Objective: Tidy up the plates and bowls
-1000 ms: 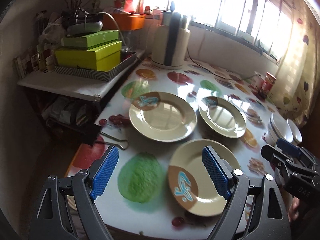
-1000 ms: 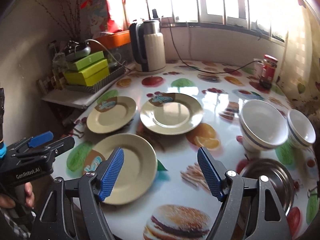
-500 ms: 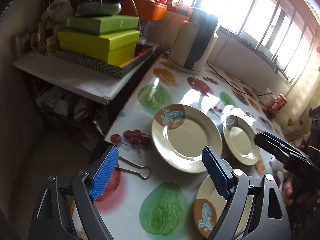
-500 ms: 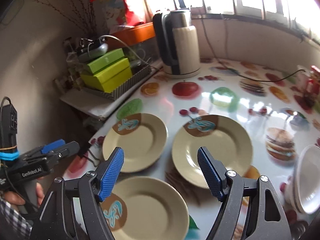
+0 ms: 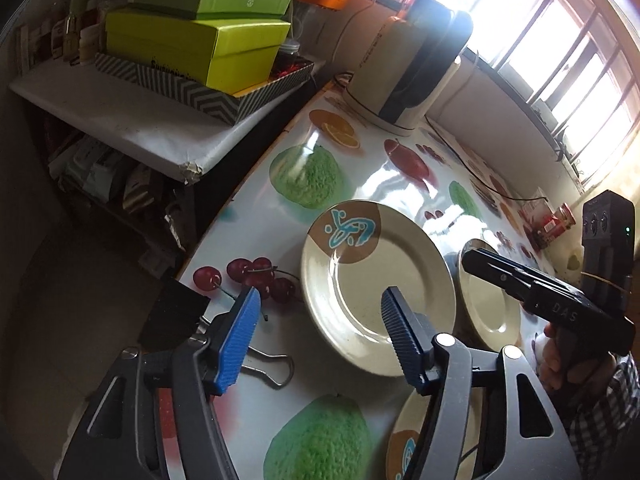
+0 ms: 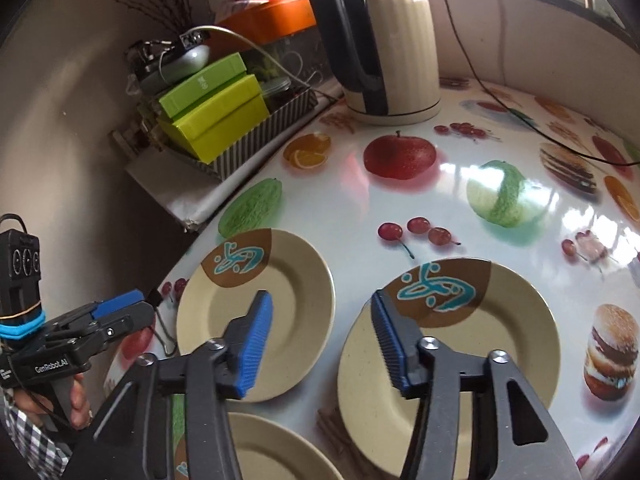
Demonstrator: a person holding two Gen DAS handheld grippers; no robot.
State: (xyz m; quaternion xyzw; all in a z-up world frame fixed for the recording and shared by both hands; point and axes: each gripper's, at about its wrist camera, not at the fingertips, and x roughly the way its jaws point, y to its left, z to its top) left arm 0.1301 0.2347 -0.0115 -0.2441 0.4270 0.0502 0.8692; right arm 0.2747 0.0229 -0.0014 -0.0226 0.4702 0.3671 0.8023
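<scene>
The left gripper [image 5: 316, 322] has its blue pads narrower than a second ago and the jaws are closing, with nothing pressed between them; its right pad hangs over the near rim of the left plate [image 5: 376, 292], the left pad over the printed cherries and a metal binder clip [image 5: 266, 364] on the table edge. The right gripper [image 6: 320, 334] is also closing, clearly narrower than before, and holds nothing: its left pad is above the left plate [image 6: 256, 312], its right pad above the near-left rim of the middle plate [image 6: 448, 364], so the gap between both plates lies between the pads. Both views are now lower and closer to the plates than a second ago, and more to the left side of the table [image 6: 400, 208]. The third plate [image 6: 272, 448], which filled the lower middle earlier, is now only at the bottom edge. The bowls seen earlier on the right are out of the right view. Behind stand the kettle [image 6: 384, 40] and green boxes [image 6: 212, 112].
</scene>
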